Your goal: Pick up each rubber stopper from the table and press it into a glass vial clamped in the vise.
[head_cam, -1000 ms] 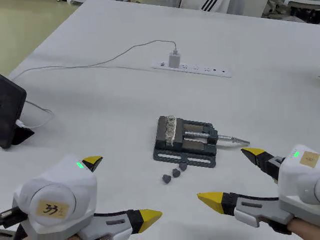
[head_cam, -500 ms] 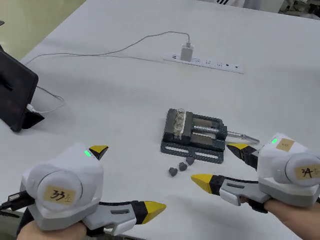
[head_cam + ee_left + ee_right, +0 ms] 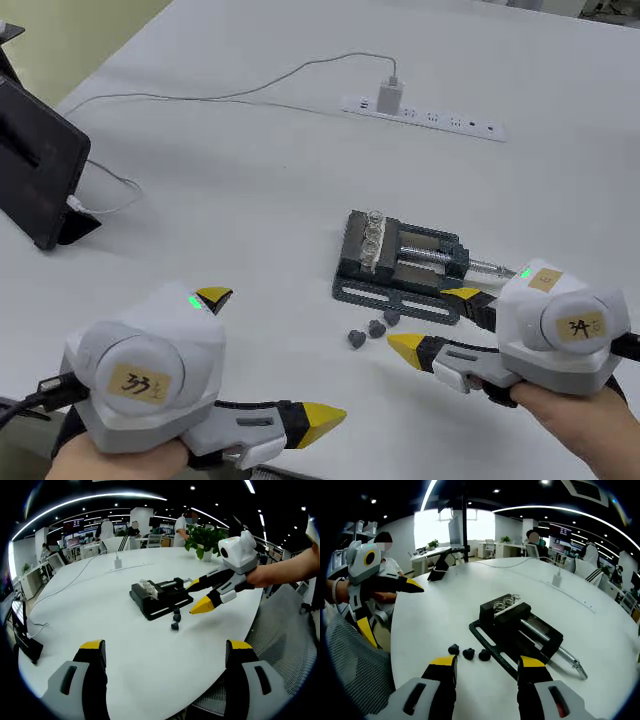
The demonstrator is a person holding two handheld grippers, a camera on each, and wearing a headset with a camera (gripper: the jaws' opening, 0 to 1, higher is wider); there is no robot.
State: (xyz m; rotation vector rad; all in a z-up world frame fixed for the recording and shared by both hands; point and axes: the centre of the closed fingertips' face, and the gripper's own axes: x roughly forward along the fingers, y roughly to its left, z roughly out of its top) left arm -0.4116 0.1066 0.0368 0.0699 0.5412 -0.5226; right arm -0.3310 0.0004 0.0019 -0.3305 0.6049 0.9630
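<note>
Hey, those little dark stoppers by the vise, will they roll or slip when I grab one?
Probably light and slightly squashy: the stoppers look small, dark and rubbery. Loose on the smooth table, one may scoot or roll if nudged.

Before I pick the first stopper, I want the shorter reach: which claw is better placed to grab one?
Right. The right claw sits open just beside the three rubber stoppers in front of the vise; the left claw, open too, is farther from them.

- vise (image 3: 420,265) mid-table, glass vials (image 3: 374,232) clamped at its left end
- three rubber stoppers (image 3: 376,328) loose just in front
- right gripper (image 3: 428,318) jaws spread, beside them
</note>
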